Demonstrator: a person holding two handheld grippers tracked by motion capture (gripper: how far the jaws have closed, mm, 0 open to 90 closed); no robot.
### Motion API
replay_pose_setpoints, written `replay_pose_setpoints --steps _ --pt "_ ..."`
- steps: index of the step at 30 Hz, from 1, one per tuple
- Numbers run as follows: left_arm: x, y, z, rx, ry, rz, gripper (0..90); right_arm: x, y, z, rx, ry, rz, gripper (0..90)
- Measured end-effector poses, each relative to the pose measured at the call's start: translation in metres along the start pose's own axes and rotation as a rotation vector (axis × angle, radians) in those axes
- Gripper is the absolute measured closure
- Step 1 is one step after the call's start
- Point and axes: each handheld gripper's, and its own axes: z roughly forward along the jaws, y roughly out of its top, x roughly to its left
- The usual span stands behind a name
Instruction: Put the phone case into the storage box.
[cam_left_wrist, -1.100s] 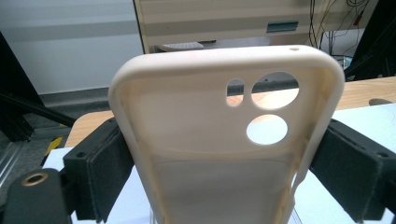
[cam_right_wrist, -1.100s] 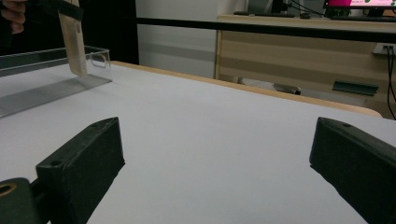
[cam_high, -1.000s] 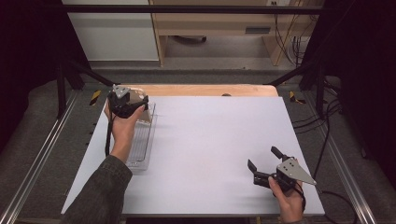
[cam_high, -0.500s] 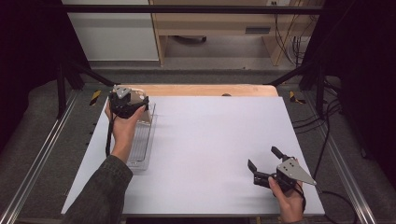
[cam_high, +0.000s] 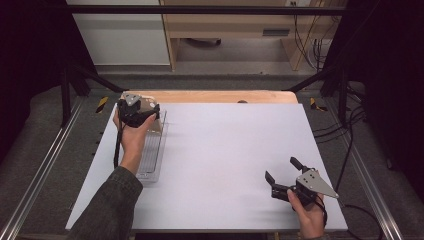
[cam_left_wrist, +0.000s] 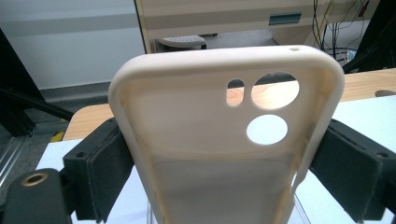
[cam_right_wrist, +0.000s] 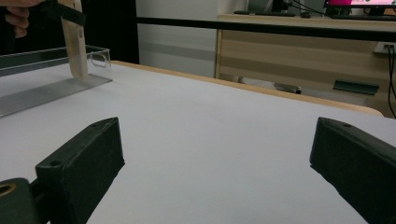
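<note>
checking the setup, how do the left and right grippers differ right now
The left gripper is shut on a cream phone case, its jaws pressing the case's two long sides; the right gripper is open and holds nothing. The left gripper sits at the far left of the table, over a clear tray; the right gripper is at the near right, over bare white surface. Both are black, two-jawed and hand-held.

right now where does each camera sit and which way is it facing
High view: fixed above the person's side, looking forward and down on the white table; forearms, left gripper and right gripper show.
Left gripper view: rides the left gripper, looking along its jaws, which clamp a cream phone case.
Right gripper view: rides the right gripper, low over the table, its jaws spread wide.
Shared: the right gripper view and high view both catch the clear tray and the left hand.
</note>
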Motion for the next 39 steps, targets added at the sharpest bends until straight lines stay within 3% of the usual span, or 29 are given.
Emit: replay_pose_setpoints --steps 39 --pt "-0.0024 -0.0021 0.004 0.009 0.003 0.005 10.5 -0.0008 -0.0003 0.0 -0.001 0.003 0.01 2.6"
